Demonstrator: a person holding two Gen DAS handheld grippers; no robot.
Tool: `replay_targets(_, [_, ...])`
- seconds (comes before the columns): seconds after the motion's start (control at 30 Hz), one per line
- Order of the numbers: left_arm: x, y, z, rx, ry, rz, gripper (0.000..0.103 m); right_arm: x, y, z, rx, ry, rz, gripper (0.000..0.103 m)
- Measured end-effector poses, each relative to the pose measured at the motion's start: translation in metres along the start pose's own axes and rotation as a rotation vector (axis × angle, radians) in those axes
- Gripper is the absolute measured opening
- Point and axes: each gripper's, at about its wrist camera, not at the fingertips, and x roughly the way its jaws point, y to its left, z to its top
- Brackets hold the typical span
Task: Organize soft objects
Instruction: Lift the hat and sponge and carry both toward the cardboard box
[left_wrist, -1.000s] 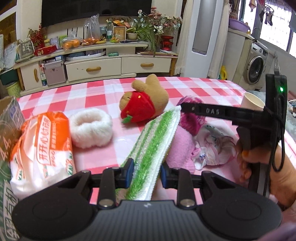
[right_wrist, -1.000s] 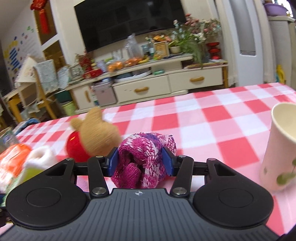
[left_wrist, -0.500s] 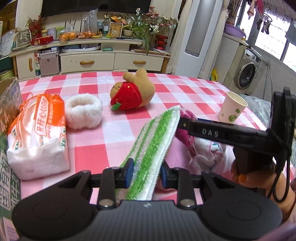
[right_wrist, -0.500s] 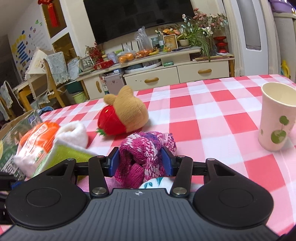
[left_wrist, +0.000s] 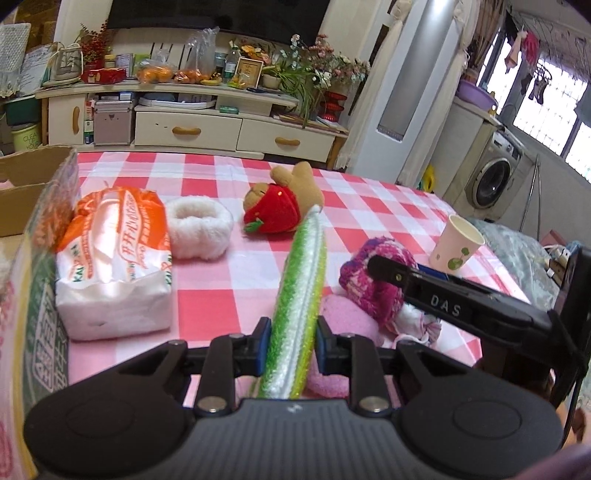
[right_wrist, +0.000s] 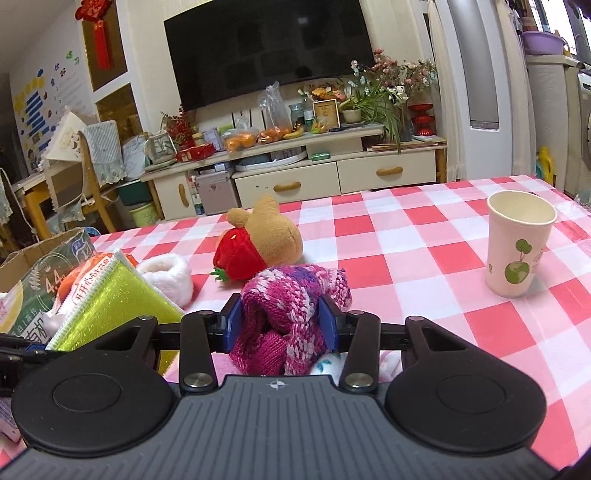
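Observation:
My left gripper (left_wrist: 291, 339) holds a green and white striped cloth (left_wrist: 303, 280) on edge, its jaws closing with the pads pressing the cloth. In the right wrist view my right gripper (right_wrist: 280, 319) is closing tight on a pink and purple knit piece (right_wrist: 295, 288), just above the checked table. The knit piece (left_wrist: 369, 291) and the right gripper's finger (left_wrist: 384, 269) also show in the left wrist view. A pink cloth (left_wrist: 343, 314) and a white printed cloth (left_wrist: 417, 325) lie under them. A plush bear with a strawberry (left_wrist: 284, 206) and a white fluffy ring (left_wrist: 197, 227) rest farther back.
An orange and white tissue pack (left_wrist: 114, 258) lies at the left beside a green printed bag (left_wrist: 44, 332) and a cardboard box (left_wrist: 22, 177). A paper cup (right_wrist: 517, 251) stands at the right. The red checked tablecloth (right_wrist: 424, 240) stretches beyond, with a TV cabinet behind.
The left gripper has drawn back, risen a little and rolled, so the striped cloth now stands on edge. The right gripper squeezed tighter on the knit piece and drew back.

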Motion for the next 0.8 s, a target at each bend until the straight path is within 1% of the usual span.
replay_targets(0.07, [-0.004, 0.003, 0.001, -0.010, -0.010, -0.008, 0.019, -0.001, 0.003, -0.002, -0.001, -0.005, -0.010, 0.053])
replay_targets(0.33, [-0.014, 0.015, 0.004, -0.048, -0.033, -0.031, 0.019, -0.007, 0.007, -0.006, -0.004, -0.011, -0.022, 0.053])
replay_targets(0.63, [-0.033, 0.030, 0.011, -0.092, -0.095, -0.062, 0.019, -0.017, 0.017, -0.004, -0.039, -0.031, 0.009, 0.052])
replay_targets(0.8, [-0.048, 0.040, 0.016, -0.121, -0.139, -0.079, 0.019, -0.020, 0.027, 0.001, -0.046, -0.038, 0.044, 0.052])
